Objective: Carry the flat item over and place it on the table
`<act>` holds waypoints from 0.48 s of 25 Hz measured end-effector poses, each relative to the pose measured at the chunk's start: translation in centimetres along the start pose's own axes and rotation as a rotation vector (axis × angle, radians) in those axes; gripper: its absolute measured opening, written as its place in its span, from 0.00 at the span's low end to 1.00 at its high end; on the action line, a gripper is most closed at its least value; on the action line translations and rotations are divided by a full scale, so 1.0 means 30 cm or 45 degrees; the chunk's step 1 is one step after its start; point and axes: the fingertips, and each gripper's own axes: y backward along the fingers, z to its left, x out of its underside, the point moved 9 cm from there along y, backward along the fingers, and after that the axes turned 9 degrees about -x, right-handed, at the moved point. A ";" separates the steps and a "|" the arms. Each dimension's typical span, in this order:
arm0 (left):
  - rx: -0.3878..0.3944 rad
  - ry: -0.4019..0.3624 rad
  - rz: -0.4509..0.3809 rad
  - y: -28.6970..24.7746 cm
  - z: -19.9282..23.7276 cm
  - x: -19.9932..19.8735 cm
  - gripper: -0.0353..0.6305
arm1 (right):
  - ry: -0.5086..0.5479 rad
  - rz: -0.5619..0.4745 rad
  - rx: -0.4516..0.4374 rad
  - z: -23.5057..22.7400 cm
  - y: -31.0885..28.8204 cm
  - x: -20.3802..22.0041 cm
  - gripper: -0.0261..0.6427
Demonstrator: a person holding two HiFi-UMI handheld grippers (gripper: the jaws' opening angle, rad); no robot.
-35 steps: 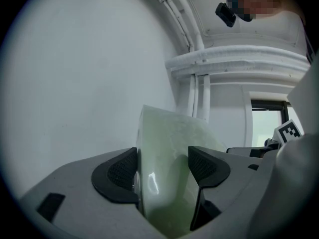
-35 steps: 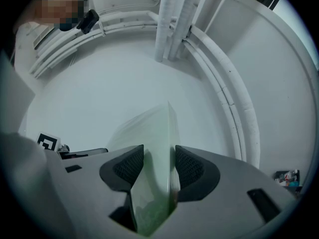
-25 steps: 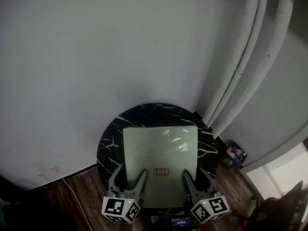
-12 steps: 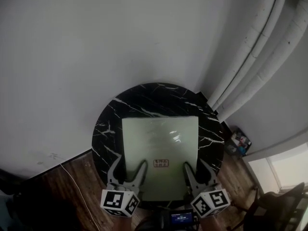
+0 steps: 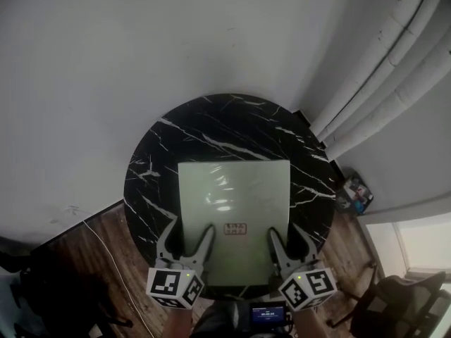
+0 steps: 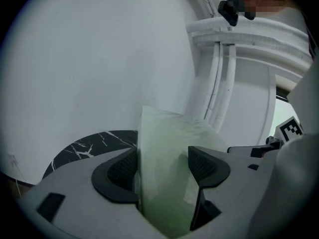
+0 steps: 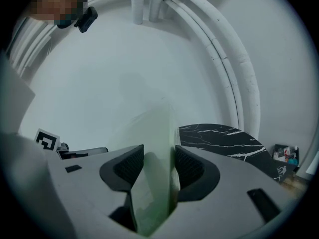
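The flat item [image 5: 232, 210] is a pale green square pack in clear wrap with a small red label near its front edge. It is held level over the round black marble table [image 5: 211, 125], covering the table's near half. My left gripper [image 5: 188, 231] grips its near left edge and my right gripper [image 5: 287, 234] its near right edge. In the left gripper view the flat item [image 6: 164, 148] fills the space between the jaws of the left gripper [image 6: 162, 168]. The right gripper view shows the item [image 7: 154, 148] edge-on, pinched in the right gripper [image 7: 158, 166]. I cannot tell whether the item touches the tabletop.
White walls stand behind the table, with white pipes [image 5: 380, 83] running down the corner at right. Dark wooden floor [image 5: 84, 259] surrounds the table, with a thin cable on it at left. Small clutter [image 5: 356, 192] and a dark chair [image 5: 402, 301] are at right.
Both grippers have carried the flat item forward, so it now sits further over the table. The table shows larger and higher in the head view. The grip is unchanged.
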 end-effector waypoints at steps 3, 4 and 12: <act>-0.012 0.000 0.031 -0.036 0.003 0.034 0.55 | -0.010 0.027 0.002 -0.037 -0.025 0.029 0.33; -0.017 0.001 0.041 -0.048 0.004 0.046 0.55 | -0.014 0.036 0.001 -0.051 -0.034 0.041 0.33; -0.066 -0.005 0.120 -0.123 0.020 0.138 0.55 | -0.067 0.118 -0.014 -0.136 -0.102 0.130 0.33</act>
